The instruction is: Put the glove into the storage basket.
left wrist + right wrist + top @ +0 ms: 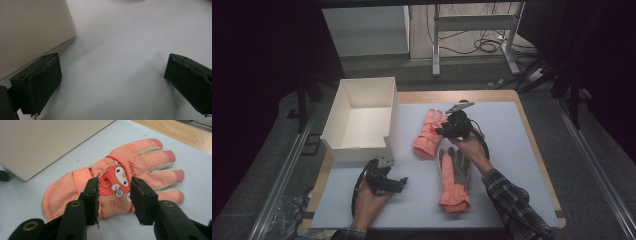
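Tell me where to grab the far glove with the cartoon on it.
Grip the far glove across its back, at the cartoon patch, coming from above. It lies flat with that side up, and the open right tongs already straddle that spot.

1. Pink glove (428, 134) lies flat at the centre of the high view, fingers pointing up-frame, back up, showing a cartoon patch with red dotted hood.
2. Second pink glove (453, 181) lies below and right, grey palm up, cuff toward the bottom edge.
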